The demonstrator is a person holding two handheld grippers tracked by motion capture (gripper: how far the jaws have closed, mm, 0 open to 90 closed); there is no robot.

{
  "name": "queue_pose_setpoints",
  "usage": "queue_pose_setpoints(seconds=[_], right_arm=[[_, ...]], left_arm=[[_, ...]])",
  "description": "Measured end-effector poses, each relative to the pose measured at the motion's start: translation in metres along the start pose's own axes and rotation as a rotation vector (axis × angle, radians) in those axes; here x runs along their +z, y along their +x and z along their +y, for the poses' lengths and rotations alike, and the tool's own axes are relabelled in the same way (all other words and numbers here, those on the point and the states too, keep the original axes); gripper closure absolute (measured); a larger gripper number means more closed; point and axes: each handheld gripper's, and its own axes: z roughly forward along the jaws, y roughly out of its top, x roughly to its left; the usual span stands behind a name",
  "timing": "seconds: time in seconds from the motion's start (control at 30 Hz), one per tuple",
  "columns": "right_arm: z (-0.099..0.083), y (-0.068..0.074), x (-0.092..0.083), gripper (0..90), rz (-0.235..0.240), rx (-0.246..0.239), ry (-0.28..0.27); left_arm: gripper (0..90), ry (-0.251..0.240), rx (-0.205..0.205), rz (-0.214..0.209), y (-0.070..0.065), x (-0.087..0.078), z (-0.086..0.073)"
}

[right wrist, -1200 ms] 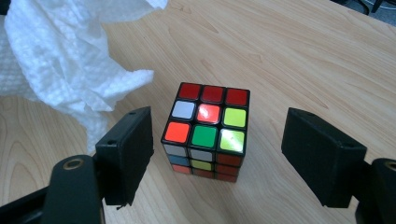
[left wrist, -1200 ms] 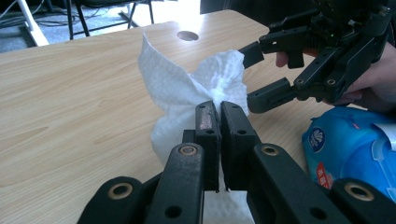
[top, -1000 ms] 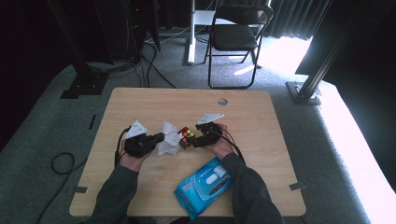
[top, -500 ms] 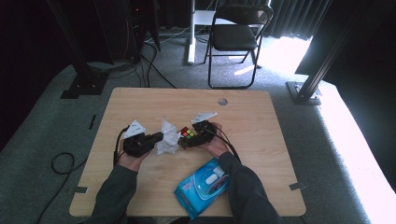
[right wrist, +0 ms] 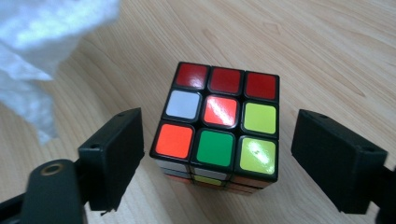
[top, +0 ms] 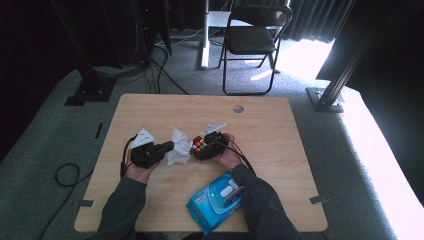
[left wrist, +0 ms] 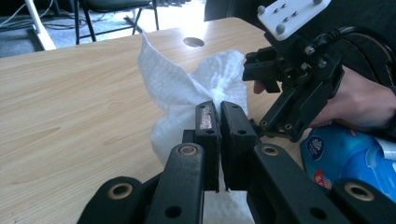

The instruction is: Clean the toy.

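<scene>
Right now, right jaws: wide, just opened further around the puzzle cube (right wrist: 217,126), frame centre, no pad touching.
Left gripper (left wrist: 219,123): pinched on the white wipe (left wrist: 187,93), mid-frame.
Right gripper (right wrist: 217,158): straddling the cube on the table (top: 280,130).
Step, by my reading: either grasping or letting go; keep the pads square to opposite faces, centred, then bring the wipe across.
Count: one cube, one wipe, one blue wipe pack (top: 215,200), lower middle, two grippers.

On the table (top: 280,125), my cube (right wrist: 217,123) sits mid-surface between my right jaws, the tissue (top: 179,145) just left of it, the wipes pack (top: 215,202) by the near edge
</scene>
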Motion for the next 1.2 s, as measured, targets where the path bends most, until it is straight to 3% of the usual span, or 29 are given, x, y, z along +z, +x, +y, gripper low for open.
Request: queue_pose_setpoints(seconds=[0.1,0.23,0.5,0.77,0.93,1.07,1.2], right_arm=[[-0.001,-0.001,0.0,22.4,-0.011,0.006,0.007],[-0.003,-0.004,0.0,30.6,0.016,0.026,0.007],[-0.002,-0.002,0.009,26.9,0.004,-0.018,0.048],[-0.004,-0.005,0.013,33.3,0.003,-0.017,0.074],[-0.005,-0.005,0.013,33.9,0.003,-0.021,0.075],[-0.005,-0.002,0.011,34.0,-0.011,-0.052,0.073],[-0.005,-0.001,0.008,34.1,-0.006,-0.058,0.048]], left_arm=[[86.6,0.001,0.0,0.001,0.001,0.0,0.0],[86.6,0.001,-0.002,0.002,0.002,-0.002,0.0],[86.7,-0.002,-0.011,0.009,0.005,-0.003,0.0],[86.7,0.002,-0.012,0.008,0.005,-0.002,-0.001],[86.7,0.003,-0.01,0.009,0.005,-0.003,-0.001],[86.6,0.005,-0.014,0.011,0.006,-0.002,-0.002],[86.7,0.005,-0.022,0.012,0.007,-0.002,-0.002]])
